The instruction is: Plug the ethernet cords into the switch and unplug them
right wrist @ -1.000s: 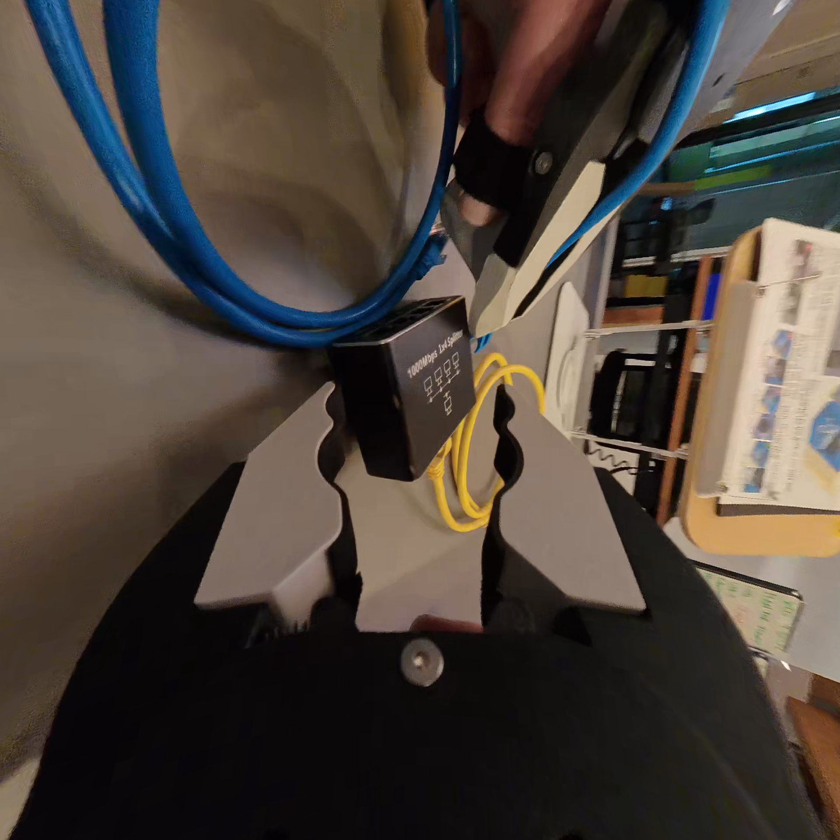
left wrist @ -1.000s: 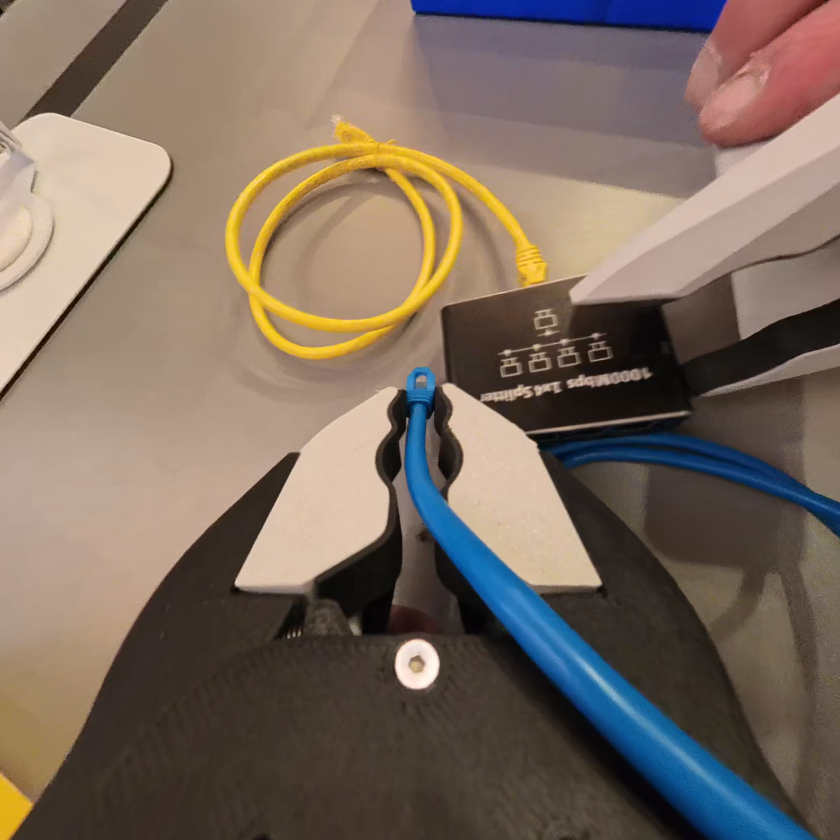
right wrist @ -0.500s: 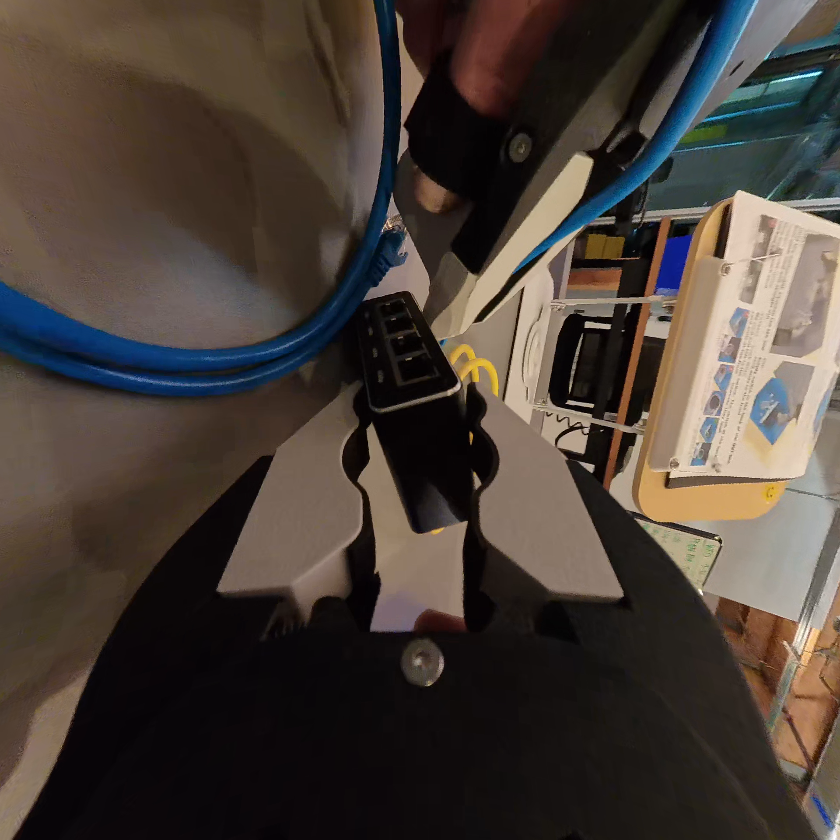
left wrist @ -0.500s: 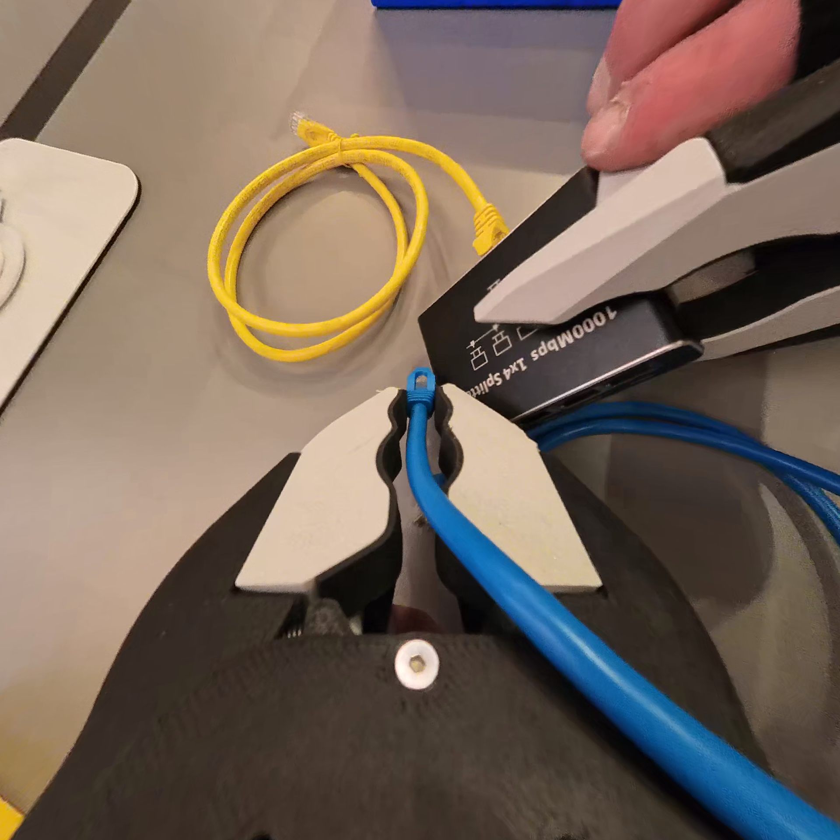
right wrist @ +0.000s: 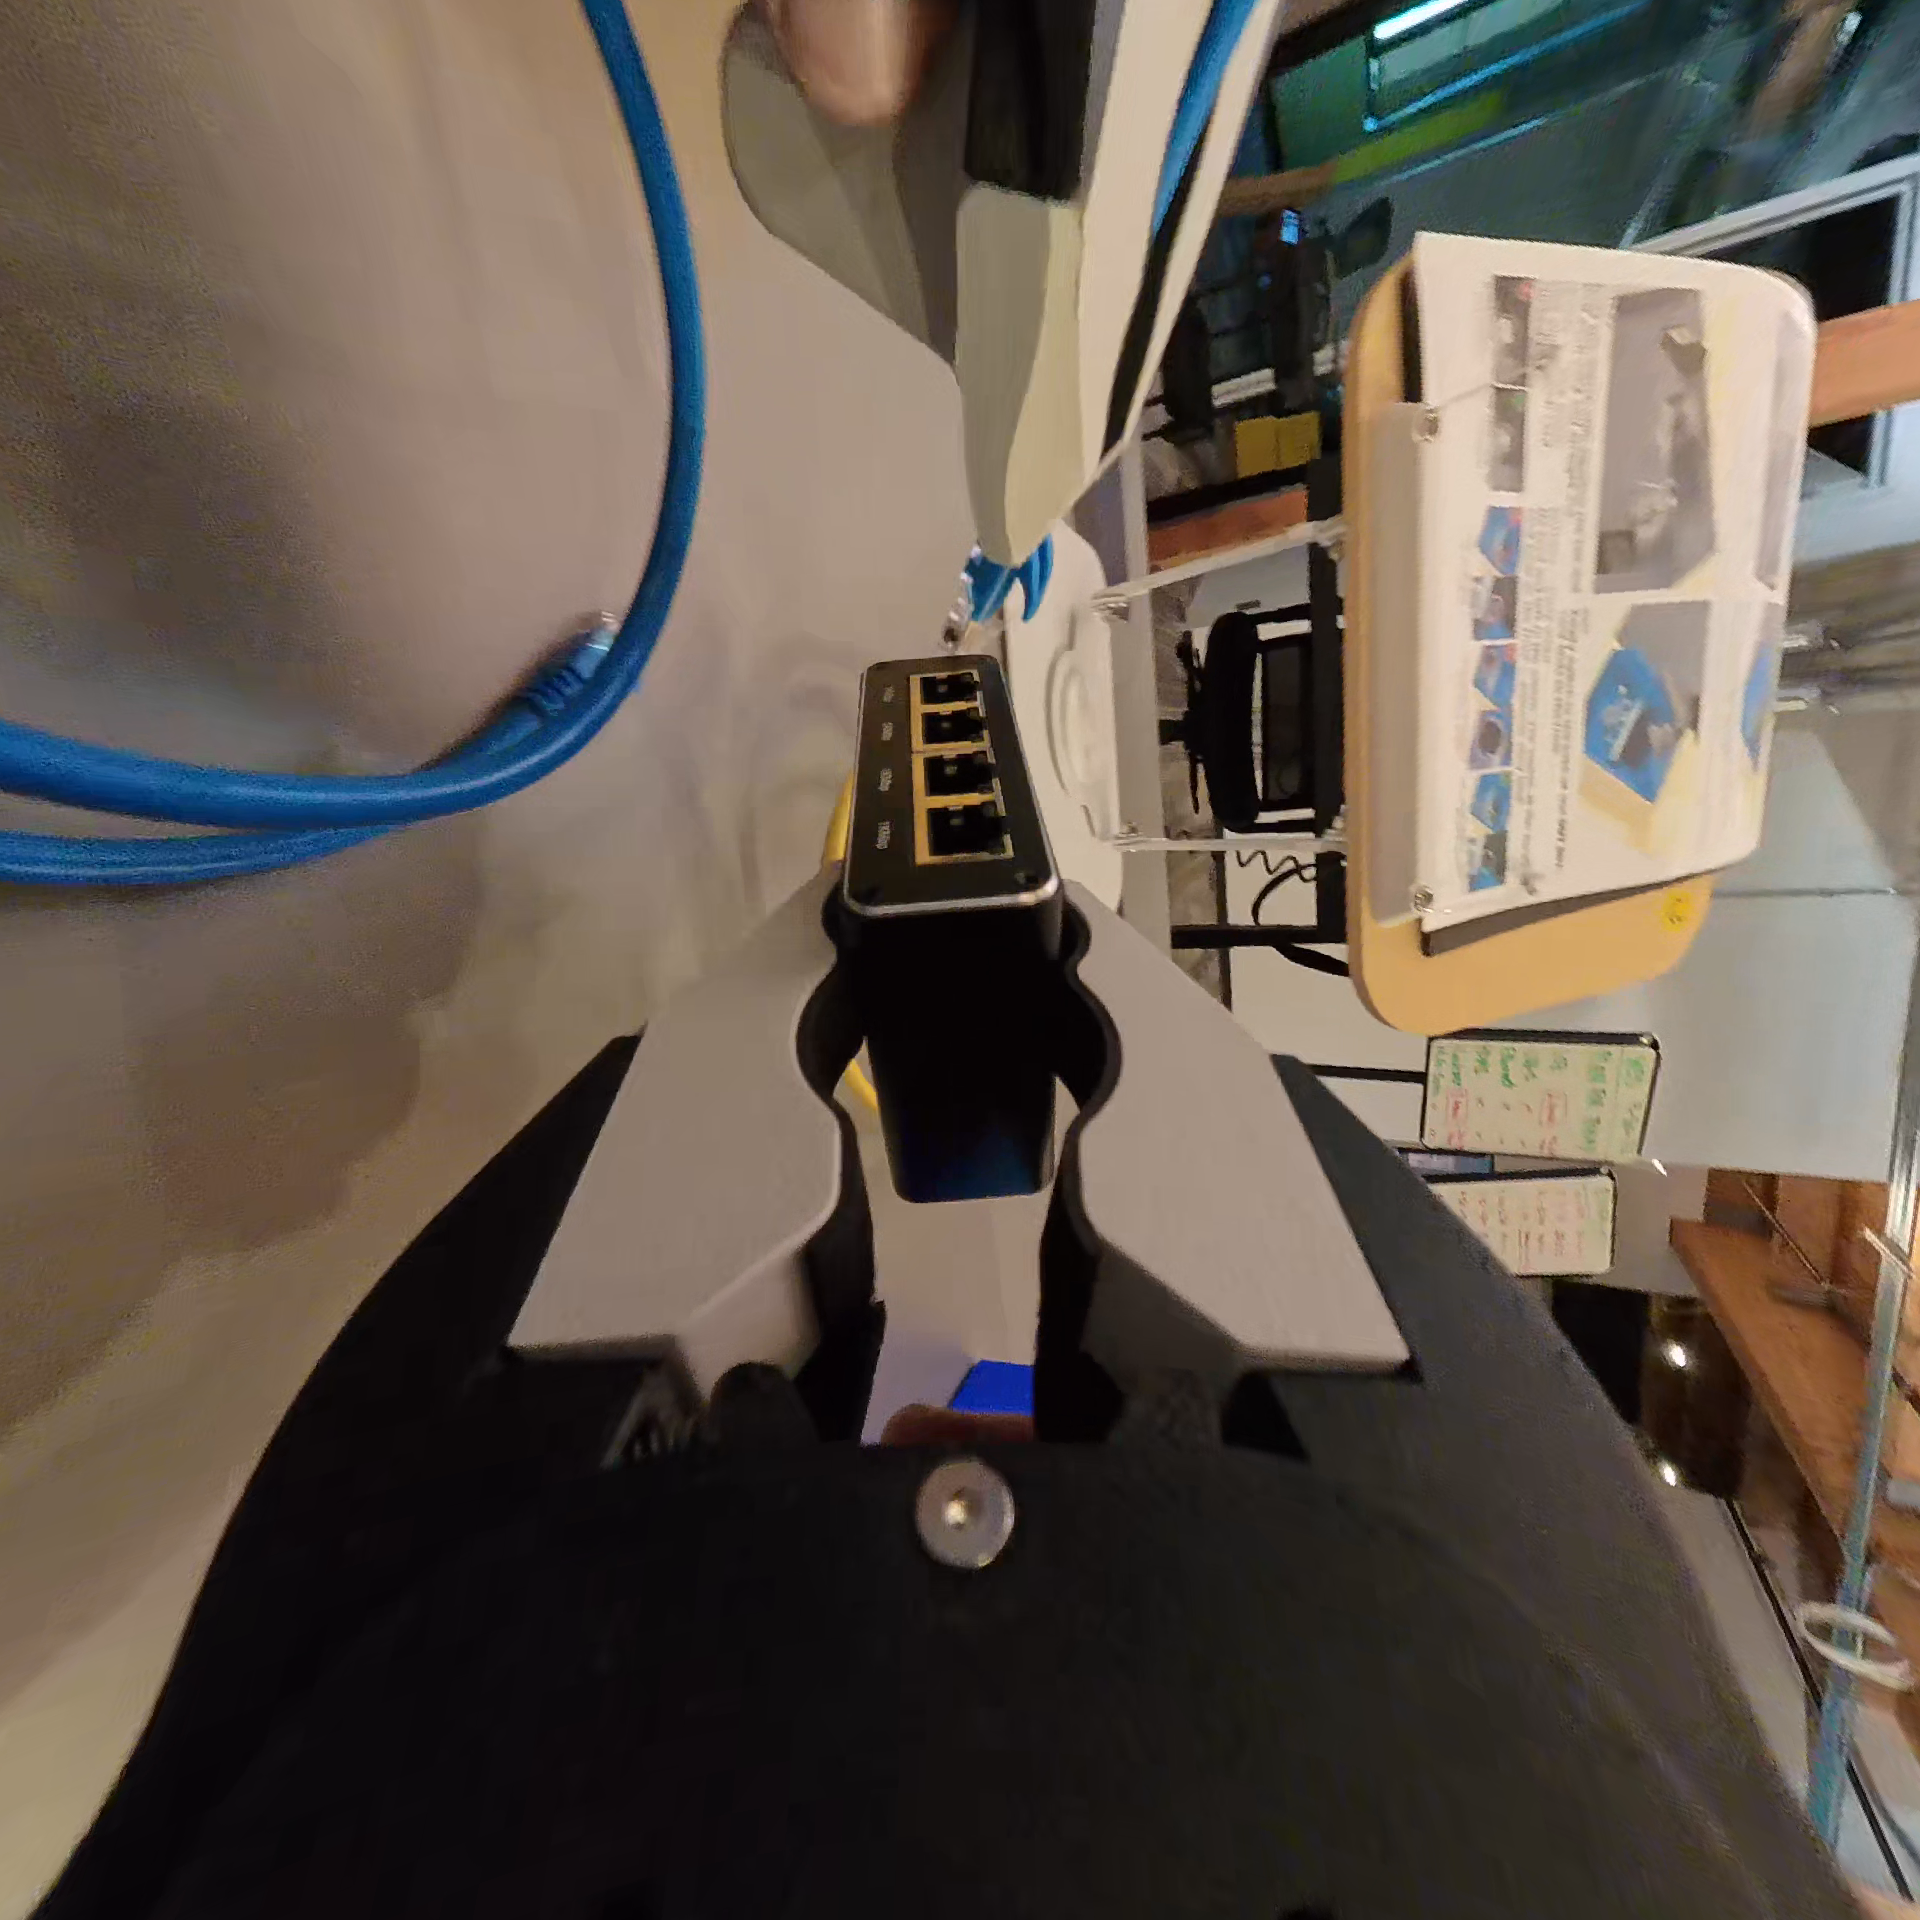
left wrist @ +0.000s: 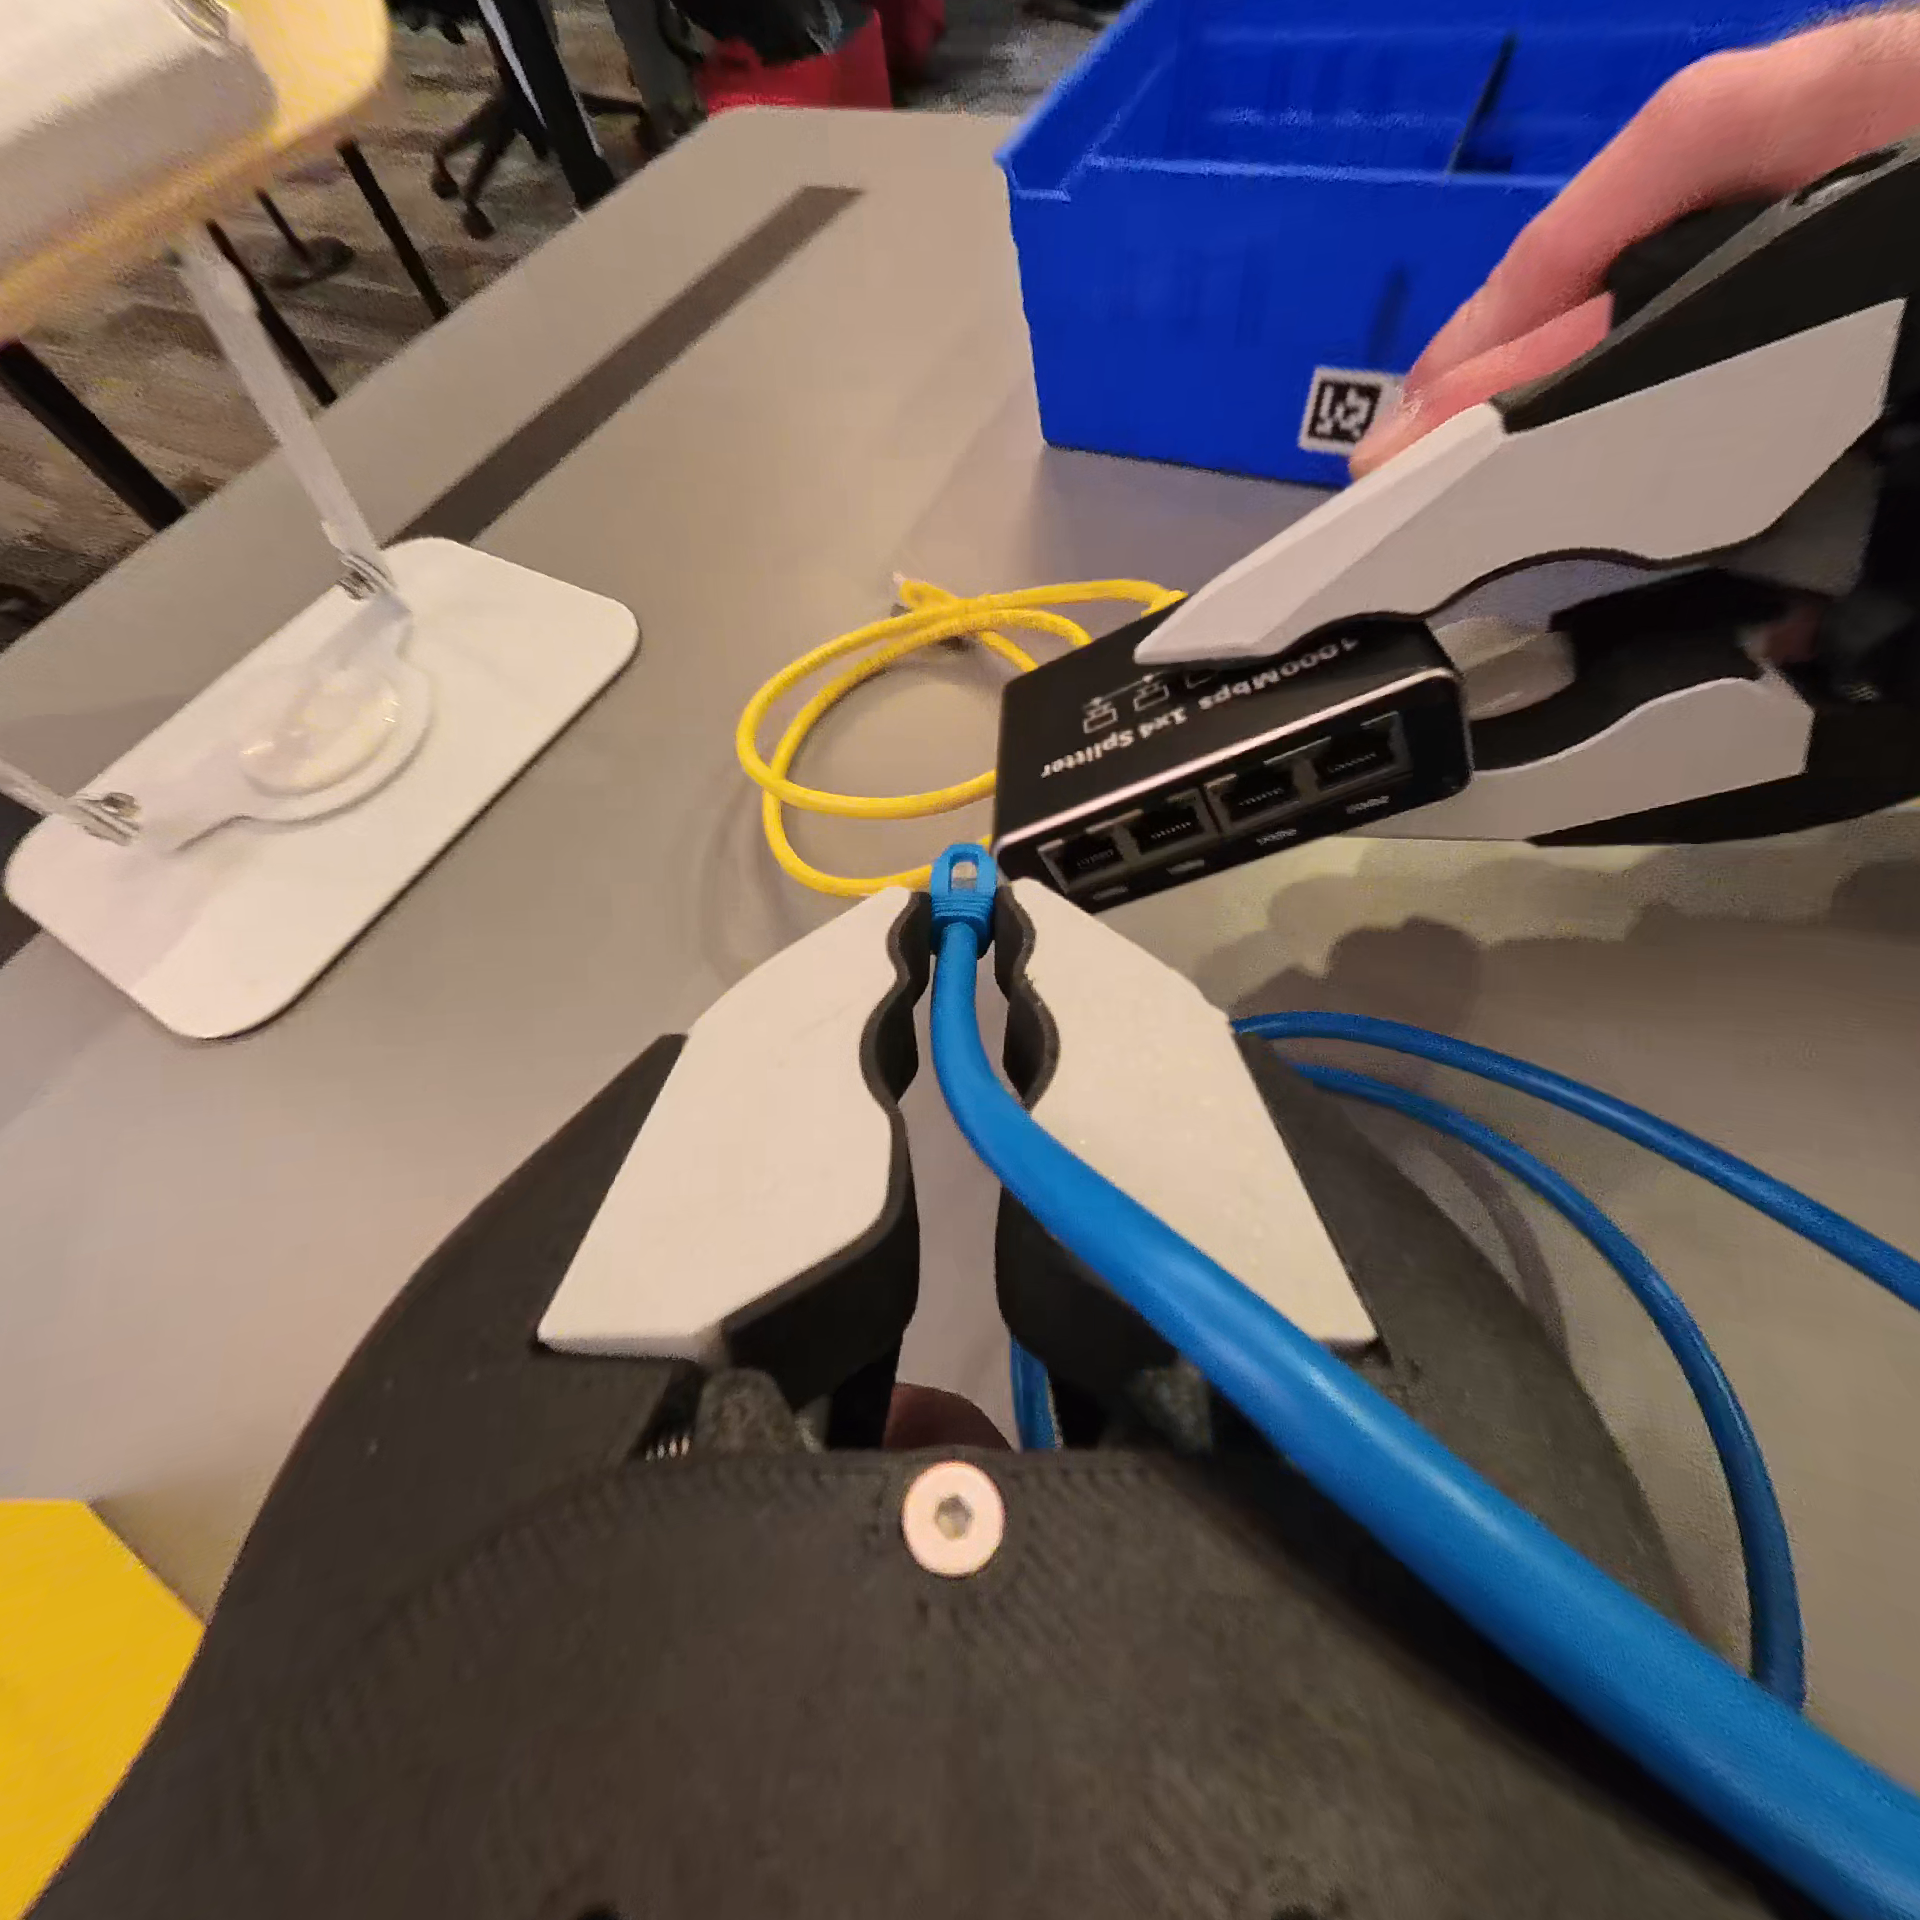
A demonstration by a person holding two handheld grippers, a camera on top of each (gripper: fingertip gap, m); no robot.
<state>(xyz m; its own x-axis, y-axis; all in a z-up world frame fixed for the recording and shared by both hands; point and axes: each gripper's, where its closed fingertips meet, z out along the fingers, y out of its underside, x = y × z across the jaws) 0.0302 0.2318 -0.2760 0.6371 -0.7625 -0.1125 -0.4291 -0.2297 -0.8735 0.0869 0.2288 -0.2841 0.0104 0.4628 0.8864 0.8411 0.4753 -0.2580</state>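
Grey table holds blue bin; beyond, blurry, perhaps chairs.

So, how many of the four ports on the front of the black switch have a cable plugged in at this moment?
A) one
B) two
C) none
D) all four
C: all four ports of the black switch show empty, and the blue ethernet plug is outside them.
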